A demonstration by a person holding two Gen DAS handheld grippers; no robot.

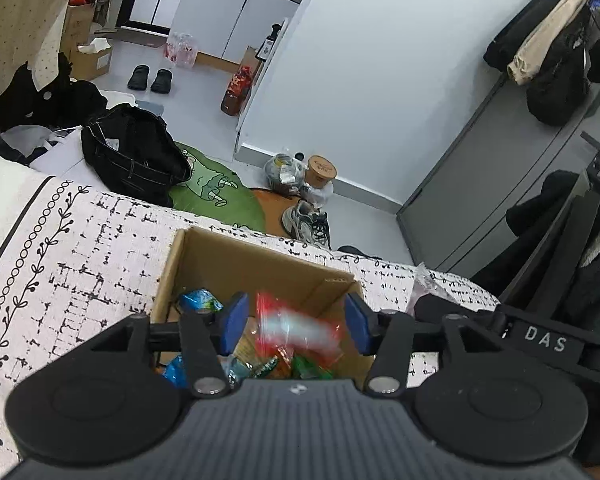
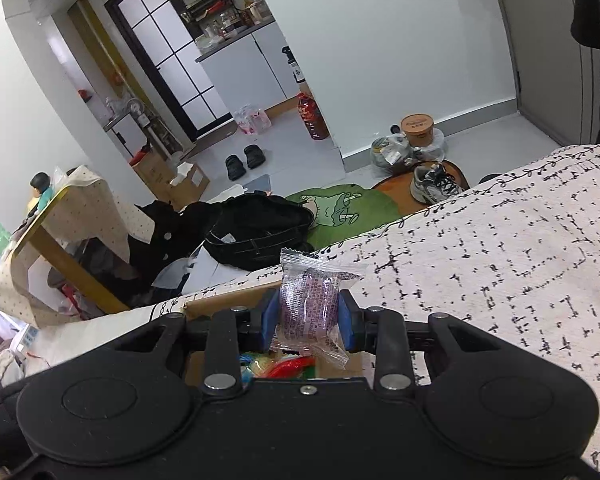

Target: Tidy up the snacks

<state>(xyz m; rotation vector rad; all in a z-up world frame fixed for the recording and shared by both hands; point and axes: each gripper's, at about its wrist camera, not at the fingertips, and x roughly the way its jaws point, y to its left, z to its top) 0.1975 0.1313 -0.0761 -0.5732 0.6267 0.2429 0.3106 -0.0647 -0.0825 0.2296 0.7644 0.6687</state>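
Left gripper (image 1: 296,322) fingers apart over the cardboard box (image 1: 204,264); a blurred red packet (image 1: 296,326) lies between, untouched. Right gripper (image 2: 309,322) fingers clamp a crinkly clear-wrapped purple snack (image 2: 310,308).

A messy room with white walls and a pale floor.

A bed cover (image 2: 520,260) with black marks fills the front. Behind it lie a black bag (image 1: 134,156) and a green rug (image 1: 216,192). Black slippers (image 1: 150,79) sit on the floor (image 1: 204,92) near white cupboards (image 1: 236,20). A grey door (image 1: 496,184) has clothes hanging above it.
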